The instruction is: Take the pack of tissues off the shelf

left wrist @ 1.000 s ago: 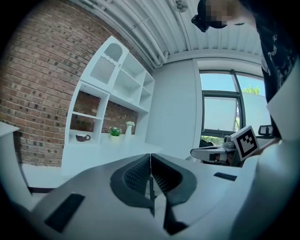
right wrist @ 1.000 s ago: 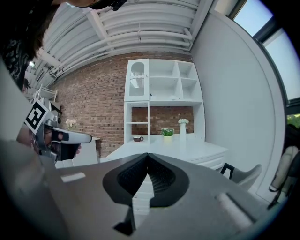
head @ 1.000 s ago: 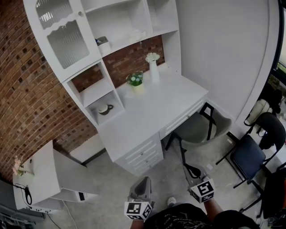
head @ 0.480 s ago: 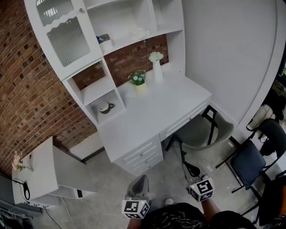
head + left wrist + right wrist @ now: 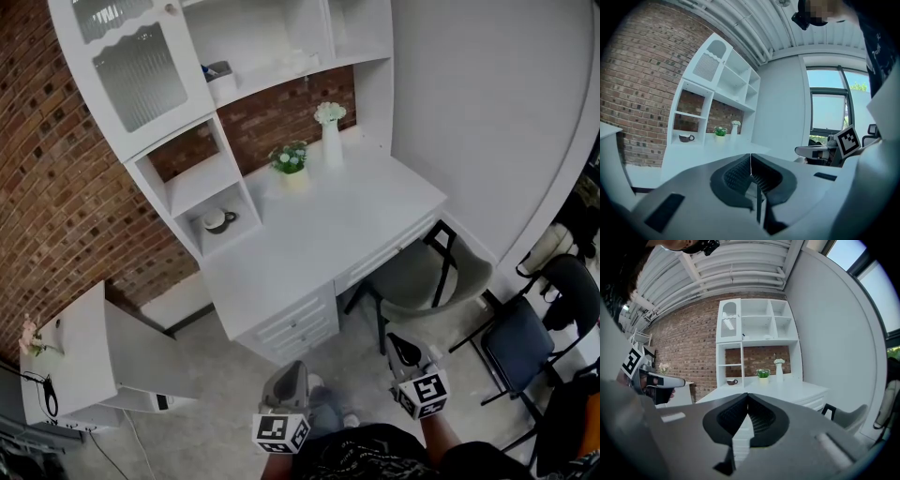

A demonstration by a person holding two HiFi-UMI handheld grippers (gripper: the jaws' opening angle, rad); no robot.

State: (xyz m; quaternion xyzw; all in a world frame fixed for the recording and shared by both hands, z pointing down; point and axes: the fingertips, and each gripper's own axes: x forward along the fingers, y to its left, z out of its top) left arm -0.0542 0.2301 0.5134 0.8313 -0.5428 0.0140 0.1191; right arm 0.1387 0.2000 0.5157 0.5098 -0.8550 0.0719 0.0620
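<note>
A person is standing well back from a white desk topped with white open shelving against a red brick wall, holding both tools low and pointing roughly level toward the furniture. The left gripper is showing its ribbed pads pressed together with nothing between them, and the right gripper is doing the same, closed and empty. What appears to be the pale, soft pack of tissues is lying on the long shelf above the brick-backed recess, well apart from either gripper; at this range it is too small to identify with certainty. A small white box with a dark top is sitting further left on the same shelf, so picking the wrong item is looking like a real risk. A tall white vase of flowers and a small green potted plant are standing on the desk below the shelf, and a reach across could be tipping either one. A grey chair is crowding the approach, and jaws opened late could be shoving the soft pack deeper into the shelf.
</note>
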